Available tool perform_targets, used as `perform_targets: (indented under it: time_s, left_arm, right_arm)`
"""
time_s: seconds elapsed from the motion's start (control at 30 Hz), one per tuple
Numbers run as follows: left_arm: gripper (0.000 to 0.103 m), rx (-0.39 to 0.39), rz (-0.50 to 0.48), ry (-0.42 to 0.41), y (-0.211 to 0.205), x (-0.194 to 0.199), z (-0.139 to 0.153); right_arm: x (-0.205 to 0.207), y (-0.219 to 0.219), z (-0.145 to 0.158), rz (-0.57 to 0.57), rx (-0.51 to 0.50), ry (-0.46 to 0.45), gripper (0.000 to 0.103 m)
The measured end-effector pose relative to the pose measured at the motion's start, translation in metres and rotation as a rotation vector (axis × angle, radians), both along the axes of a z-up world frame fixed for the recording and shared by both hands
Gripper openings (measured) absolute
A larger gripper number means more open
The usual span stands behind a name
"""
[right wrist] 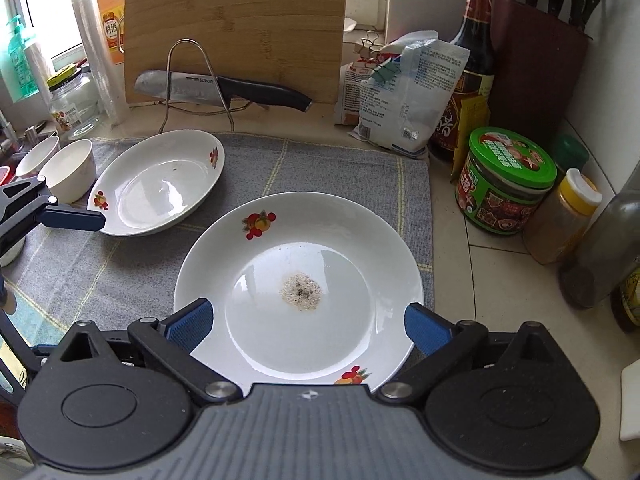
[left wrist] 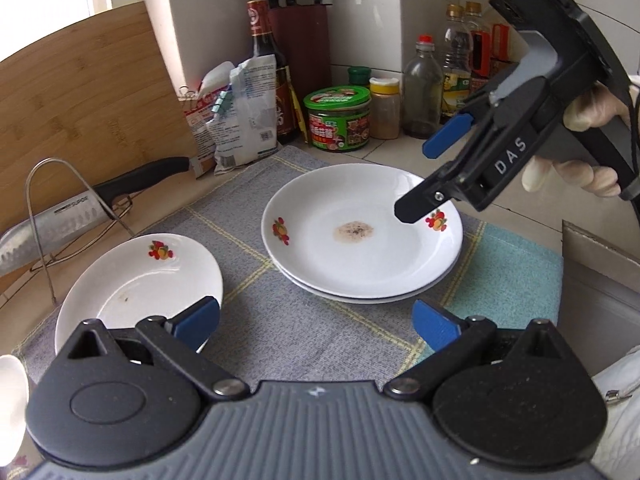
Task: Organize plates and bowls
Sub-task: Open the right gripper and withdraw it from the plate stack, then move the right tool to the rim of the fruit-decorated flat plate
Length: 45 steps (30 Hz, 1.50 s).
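Two white flower-print plates lie stacked (left wrist: 360, 256) in the middle of a grey cloth (left wrist: 280, 332); the top one (right wrist: 300, 236) has a brown speckled stain in its well. A third such plate (left wrist: 140, 280) (right wrist: 160, 184) lies alone further left. Two small white bowls (right wrist: 68, 168) stand at the cloth's far left edge. My right gripper (left wrist: 430, 174) (right wrist: 310, 326) hovers open over the stack's near-right rim, its pads touching nothing. My left gripper (left wrist: 316, 324) is open and empty above the cloth between the plates; one of its fingers (right wrist: 72, 218) shows beside the lone plate.
A knife (right wrist: 224, 88) rests on a wire rack before a bamboo cutting board (right wrist: 236, 28). Bags, a sauce bottle (right wrist: 472, 80), a green-lidded jar (right wrist: 508, 184), spice jars and a knife block (right wrist: 536, 68) line the back right. A steel edge (left wrist: 600, 272) lies right of the cloth.
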<state>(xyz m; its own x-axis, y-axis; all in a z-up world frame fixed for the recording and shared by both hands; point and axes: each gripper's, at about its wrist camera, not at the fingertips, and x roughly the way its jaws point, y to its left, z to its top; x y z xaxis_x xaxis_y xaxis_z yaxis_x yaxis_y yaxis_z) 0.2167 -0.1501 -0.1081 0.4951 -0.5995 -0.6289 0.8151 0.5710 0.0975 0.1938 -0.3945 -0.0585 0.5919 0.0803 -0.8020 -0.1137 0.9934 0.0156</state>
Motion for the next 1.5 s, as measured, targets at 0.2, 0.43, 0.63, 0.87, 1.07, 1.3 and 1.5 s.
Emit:
perform_targets:
  time_s: [0.2,0.43,0.63,0.87,1.07,1.3,1.5]
  left_arm:
    - [0.102,-0.061,0.158,0.004,0.038,-0.003,0.005]
    - [0.102,-0.151,0.34,0.054,0.094,-0.001,0.01]
    - [0.102,-0.07,0.329,0.041,0.113,0.006,0.002]
    - [0.102,0.01,0.38,0.013,0.104,0.018,-0.005]
    - [0.102,0.032,0.425,0.039,0.085,0.027,-0.015]
    - [0.102,0.067,0.449,0.083,0.073,0.042,-0.042]
    - [0.102,0.075,0.472,0.114,0.069,0.061,-0.055]
  right_arm:
    - [-0.01,0.038,0.01,0.023,-0.055,-0.089,0.103]
    - [-0.016,0.097,0.005,0.032,-0.077,-0.139,0.103]
    - [-0.012,0.124,0.002,0.098,-0.086,-0.125,0.103]
    - [0.022,0.113,0.001,0.195,-0.04,-0.138,0.103]
    - [0.065,0.102,-0.002,0.241,0.04,-0.121,0.103]
    - [0.103,0.105,-0.018,0.243,0.077,-0.041,0.103]
    - [0.134,0.111,-0.027,0.268,0.073,0.035,0.103]
